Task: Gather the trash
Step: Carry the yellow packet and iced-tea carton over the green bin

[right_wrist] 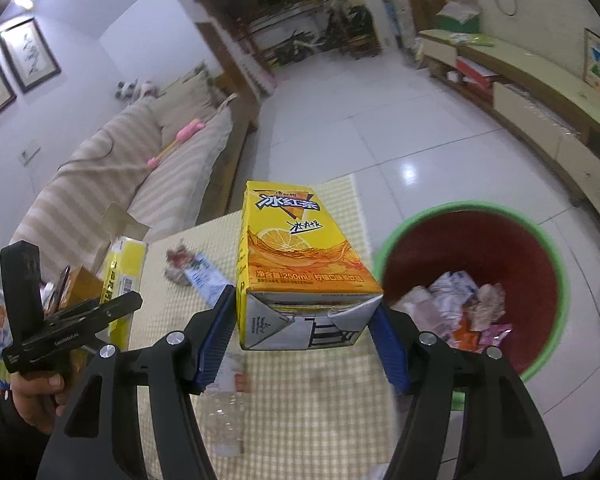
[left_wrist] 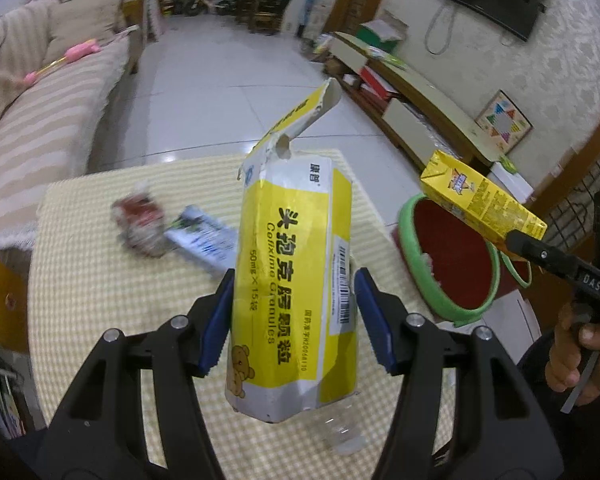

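Note:
My left gripper (left_wrist: 296,312) is shut on a torn yellow and white medicine box (left_wrist: 296,264), held upright above the checked table (left_wrist: 100,292). My right gripper (right_wrist: 304,320) is shut on a yellow iced tea carton (right_wrist: 296,256), lifted over the table's right edge beside the red bin with a green rim (right_wrist: 540,232). In the left wrist view the carton (left_wrist: 480,196) hangs over the bin (left_wrist: 456,264). In the right wrist view the medicine box (right_wrist: 120,276) shows at the left in the other gripper. A crumpled wrapper (left_wrist: 140,224) and a white and blue packet (left_wrist: 204,240) lie on the table. A clear plastic bottle (right_wrist: 228,412) lies below my grippers.
The bin holds several crumpled wrappers (right_wrist: 460,304). A striped sofa (left_wrist: 40,120) stands left of the table. A low TV cabinet (left_wrist: 420,108) runs along the right wall. White tiled floor (left_wrist: 228,80) lies beyond the table.

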Available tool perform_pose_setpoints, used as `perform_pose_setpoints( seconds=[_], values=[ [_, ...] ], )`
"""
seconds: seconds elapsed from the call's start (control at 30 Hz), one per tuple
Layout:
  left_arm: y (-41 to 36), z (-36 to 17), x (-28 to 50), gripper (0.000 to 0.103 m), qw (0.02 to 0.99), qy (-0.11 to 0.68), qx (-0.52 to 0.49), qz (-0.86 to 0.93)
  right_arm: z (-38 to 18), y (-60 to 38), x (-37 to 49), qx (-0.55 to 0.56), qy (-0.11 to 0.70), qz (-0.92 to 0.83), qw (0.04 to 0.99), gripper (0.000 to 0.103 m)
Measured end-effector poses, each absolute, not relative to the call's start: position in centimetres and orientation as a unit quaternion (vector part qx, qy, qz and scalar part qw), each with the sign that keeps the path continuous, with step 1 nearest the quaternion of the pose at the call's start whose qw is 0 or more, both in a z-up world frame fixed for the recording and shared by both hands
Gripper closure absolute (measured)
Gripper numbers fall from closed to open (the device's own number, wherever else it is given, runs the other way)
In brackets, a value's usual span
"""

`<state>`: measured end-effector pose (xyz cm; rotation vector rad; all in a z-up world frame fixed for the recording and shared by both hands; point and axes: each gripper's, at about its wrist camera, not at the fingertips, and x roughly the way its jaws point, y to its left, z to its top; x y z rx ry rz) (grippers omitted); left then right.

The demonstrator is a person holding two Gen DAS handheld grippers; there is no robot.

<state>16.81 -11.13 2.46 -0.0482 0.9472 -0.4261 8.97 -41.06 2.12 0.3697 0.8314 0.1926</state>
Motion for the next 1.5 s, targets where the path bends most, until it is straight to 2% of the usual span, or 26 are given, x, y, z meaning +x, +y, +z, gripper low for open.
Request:
perform_pose_setpoints(
  seconds=[0.47, 0.73, 1.1, 1.5],
  values=[
    [-22.7, 3.8, 18.5, 0.046, 0.847, 0.447, 0.011, -0.287, 2.2, -50.9, 6.0, 0.241, 0.370, 0.005, 0.897, 0.041],
    [-28.3, 3.8, 19.1, 0.046, 0.833, 0.448, 0.028, -0.322, 1.6, -53.0, 4.9, 0.244, 0.365, -0.028, 0.898, 0.041],
    [-32.4, 2.8, 19.7, 0.046, 0.814, 0.463, 0.025, -0.350, 1.1, -53.4, 5.3, 0.213, 0.368, -0.066, 0.903, 0.041],
    [-33.3, 1.5, 21.1, 0.046, 0.790, 0.491, -0.006, -0.368, -0.2, -53.6, 6.2, 0.212, 0.383, -0.070, 0.896, 0.041]
  ],
)
